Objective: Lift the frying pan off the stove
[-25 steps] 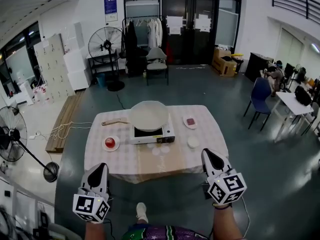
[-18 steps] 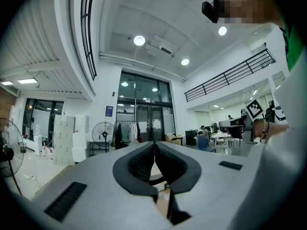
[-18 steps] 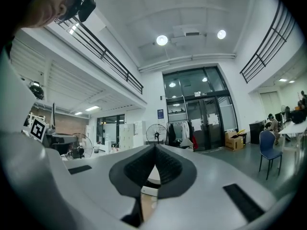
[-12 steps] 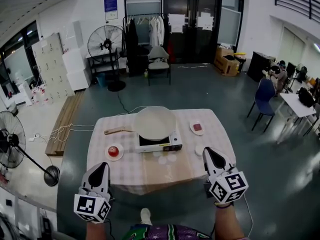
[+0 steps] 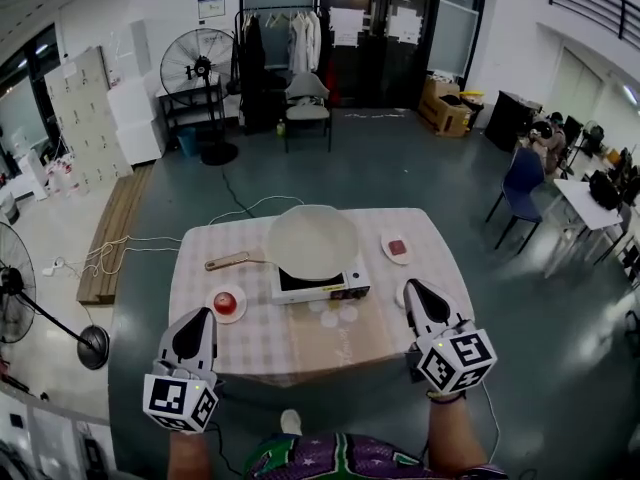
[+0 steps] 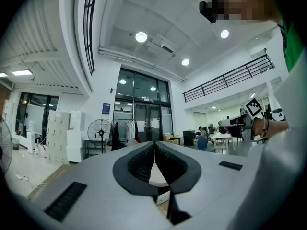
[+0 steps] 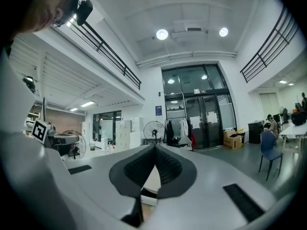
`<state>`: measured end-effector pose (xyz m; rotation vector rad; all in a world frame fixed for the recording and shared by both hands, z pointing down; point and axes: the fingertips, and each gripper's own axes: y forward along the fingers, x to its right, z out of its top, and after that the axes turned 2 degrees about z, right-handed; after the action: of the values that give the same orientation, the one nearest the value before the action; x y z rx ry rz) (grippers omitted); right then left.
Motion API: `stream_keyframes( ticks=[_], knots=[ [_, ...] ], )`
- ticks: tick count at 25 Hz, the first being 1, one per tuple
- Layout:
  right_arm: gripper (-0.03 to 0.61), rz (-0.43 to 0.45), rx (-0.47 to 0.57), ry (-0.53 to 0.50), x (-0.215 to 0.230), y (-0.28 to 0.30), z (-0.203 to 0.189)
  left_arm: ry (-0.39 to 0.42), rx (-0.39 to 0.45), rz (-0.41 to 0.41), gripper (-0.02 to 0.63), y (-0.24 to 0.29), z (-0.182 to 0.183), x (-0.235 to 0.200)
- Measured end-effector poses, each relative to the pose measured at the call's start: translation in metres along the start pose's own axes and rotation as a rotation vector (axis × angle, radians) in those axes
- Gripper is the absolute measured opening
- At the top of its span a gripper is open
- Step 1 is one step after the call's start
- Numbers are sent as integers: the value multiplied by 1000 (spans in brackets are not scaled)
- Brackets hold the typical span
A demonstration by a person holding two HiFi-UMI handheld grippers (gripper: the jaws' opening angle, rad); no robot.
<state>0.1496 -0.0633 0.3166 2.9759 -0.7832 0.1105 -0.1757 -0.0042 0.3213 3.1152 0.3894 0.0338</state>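
Note:
The frying pan (image 5: 312,241), pale inside with a wooden handle (image 5: 228,261) pointing left, sits on a small white portable stove (image 5: 320,283) in the middle of a table with a checked cloth (image 5: 250,340). My left gripper (image 5: 203,315) hovers at the table's near left edge, short of the pan, and is shut with nothing in it. My right gripper (image 5: 411,288) is over the near right part of the table, also shut and empty. In the left gripper view the jaws (image 6: 154,145) meet at the tips; in the right gripper view they (image 7: 155,147) meet too.
A plate with a red thing (image 5: 226,303) lies left of the stove, and another small plate (image 5: 397,248) to its right. White discs (image 5: 335,313) lie in front of the stove. A floor fan (image 5: 15,288), a wooden pallet (image 5: 110,238) and a blue chair (image 5: 520,193) stand around.
Both grippers have moved forward towards the table, still shut. The table and pan now look nearer, with the right gripper's tip over the cloth.

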Motion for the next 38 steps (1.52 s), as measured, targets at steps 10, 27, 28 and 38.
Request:
stream_keyframes(
  ticks=[10, 27, 28, 38],
  knots=[
    [8, -9, -35, -25, -37, 93, -10, -43, 3, -3, 25, 48, -14, -90],
    [8, 19, -96, -81, -84, 161, -20, -114, -10, -49, 25, 68, -38, -150],
    [8, 29, -99, -83, -87, 163, -17, -122, -12, -55, 25, 67, -37, -150],
    [8, 109, -97, -70, -67, 202, -13, -107, -40, -25, 25, 97, -38, -144]
  ],
)
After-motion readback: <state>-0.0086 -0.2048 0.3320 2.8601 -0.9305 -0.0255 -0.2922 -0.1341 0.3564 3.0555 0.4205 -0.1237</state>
